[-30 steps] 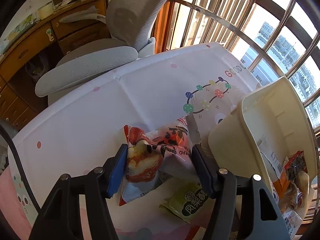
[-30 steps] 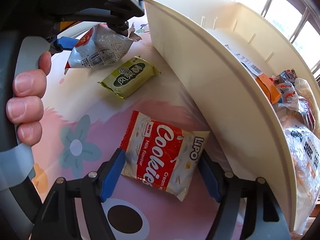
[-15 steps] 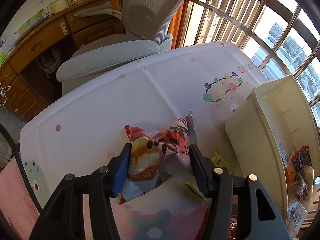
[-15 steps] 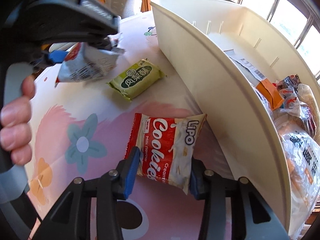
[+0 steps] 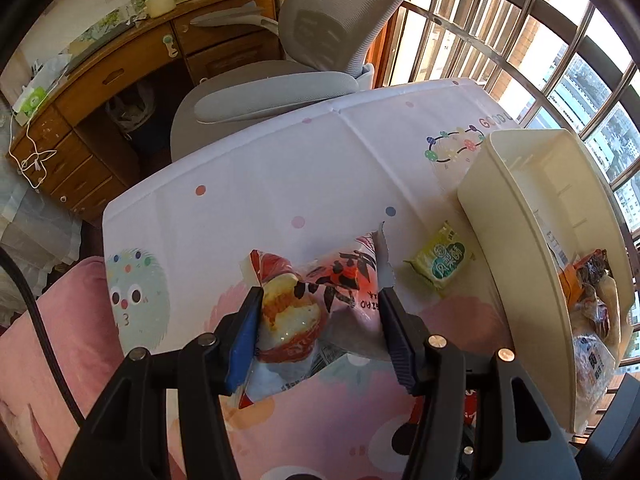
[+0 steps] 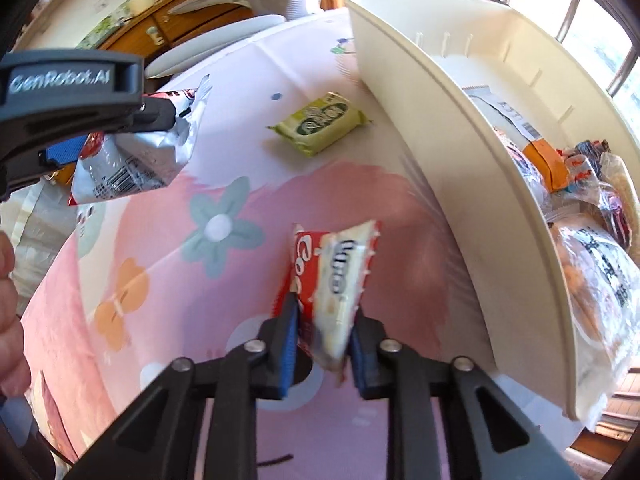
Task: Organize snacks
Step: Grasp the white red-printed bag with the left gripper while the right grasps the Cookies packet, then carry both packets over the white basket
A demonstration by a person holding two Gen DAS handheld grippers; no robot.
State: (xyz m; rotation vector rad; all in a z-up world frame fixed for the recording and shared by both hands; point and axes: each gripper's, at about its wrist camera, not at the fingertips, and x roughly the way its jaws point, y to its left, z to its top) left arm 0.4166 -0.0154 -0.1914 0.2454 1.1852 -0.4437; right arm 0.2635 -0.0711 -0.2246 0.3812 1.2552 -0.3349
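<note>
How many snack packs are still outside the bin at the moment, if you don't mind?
3: a bun pack in the left gripper, a cookie pack in the closing right gripper, a green pack on the table.

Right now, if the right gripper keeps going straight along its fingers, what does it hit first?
The right gripper, jaws closing on the red-and-white cookie packet, points steeply down at the pink patch of the tablecloth. It would likely meet bare cloth first, the packet's end leading. The cream bin lies to the side. Depth is uncertain.

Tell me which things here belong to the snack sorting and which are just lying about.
Job: cookie pack in right gripper, jaws closing; red pack in left gripper; green pack; bin.
Lying about: chair, desk.
</note>
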